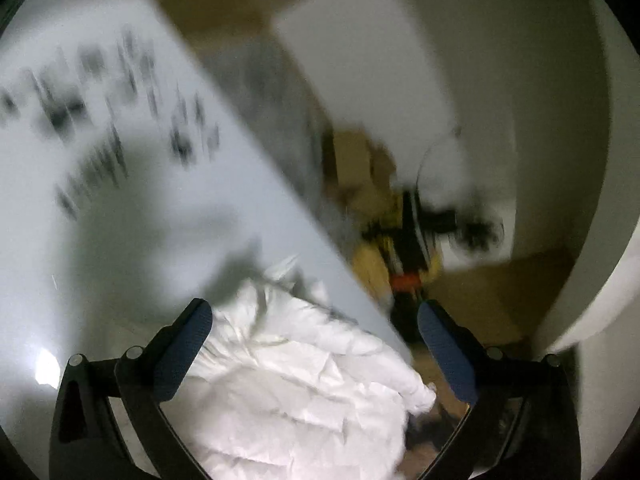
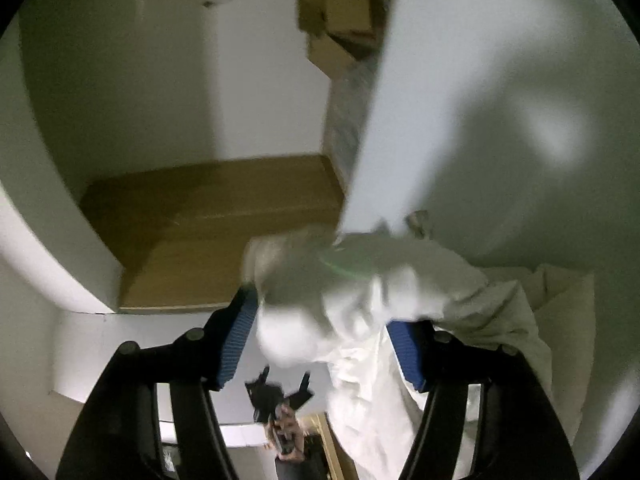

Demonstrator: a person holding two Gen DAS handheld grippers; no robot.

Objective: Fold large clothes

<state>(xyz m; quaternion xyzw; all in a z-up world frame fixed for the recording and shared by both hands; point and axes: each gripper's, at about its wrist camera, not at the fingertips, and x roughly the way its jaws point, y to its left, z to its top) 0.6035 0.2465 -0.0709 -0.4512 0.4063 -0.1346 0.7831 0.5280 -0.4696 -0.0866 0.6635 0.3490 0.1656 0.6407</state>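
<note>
Left wrist view: the left gripper stands with its jaws spread wide, and its blue ribbed pads press on nothing. The white garment lies below and between the two fingers, bunched on the near edge of the pale table; one lobe hangs past the table's edge toward the right finger.

Right wrist view: the right gripper is partly open. A rumpled fold of the same white garment sits between its fingers and spills over the right-hand pad; blur leaves it unclear whether the cloth touches the left-hand pad, and neither pad clamps it. The cloth trails downward past the table edge. Seen in the gap below, small and blurred, is the other gripper in a hand.

The garment is white, thick-looking and heavily creased, with soft puffed folds; it looks quilted, though motion blur hides the detail.

The table is smooth and pale grey-blue, with smeared dark markings on its far part in the left view. Around it are white walls, a wooden floor, brown cardboard boxes and a blurred yellow-and-black object beyond the table's edge.
</note>
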